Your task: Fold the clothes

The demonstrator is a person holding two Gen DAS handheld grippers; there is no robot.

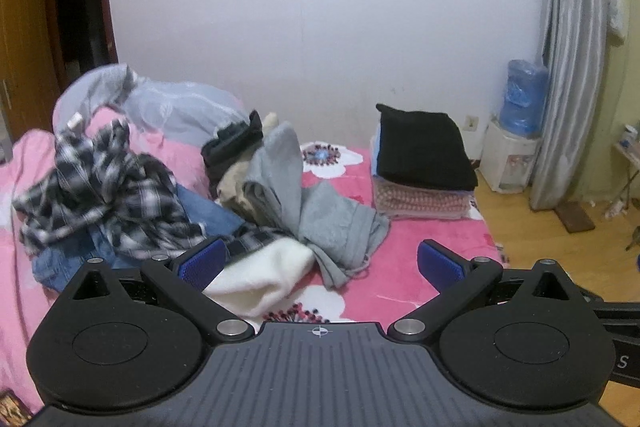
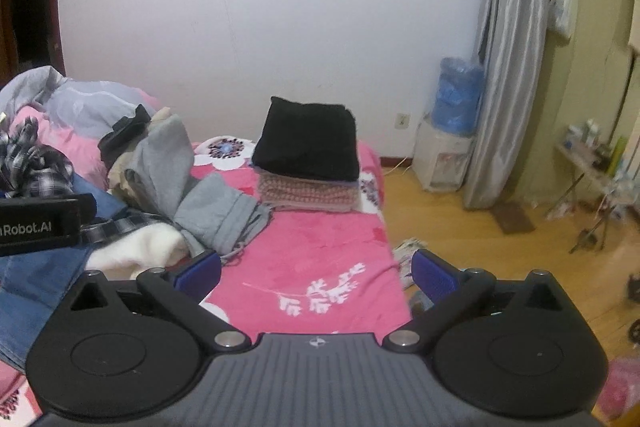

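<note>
A heap of unfolded clothes lies on the pink bed point(image 1: 420, 227): a black-and-white plaid shirt point(image 1: 104, 191), blue jeans point(image 1: 208, 215), grey trousers point(image 1: 316, 215) and a white fluffy garment point(image 1: 264, 275). A folded stack topped by a black garment point(image 1: 424, 151) sits at the bed's far right corner. My left gripper point(image 1: 320, 263) is open above the white garment, holding nothing. In the right wrist view the folded stack point(image 2: 308, 155) lies ahead and the grey trousers point(image 2: 212, 211) to the left. My right gripper point(image 2: 316, 271) is open over bare pink bedding point(image 2: 320, 247), empty.
A water dispenser point(image 1: 516, 135) with a blue bottle stands by the wall right of the bed, beside a grey curtain point(image 1: 568, 67). Wooden floor point(image 2: 480, 247) lies to the right, with a cluttered small table point(image 2: 596, 155). The left gripper's body point(image 2: 40, 223) shows at the left edge.
</note>
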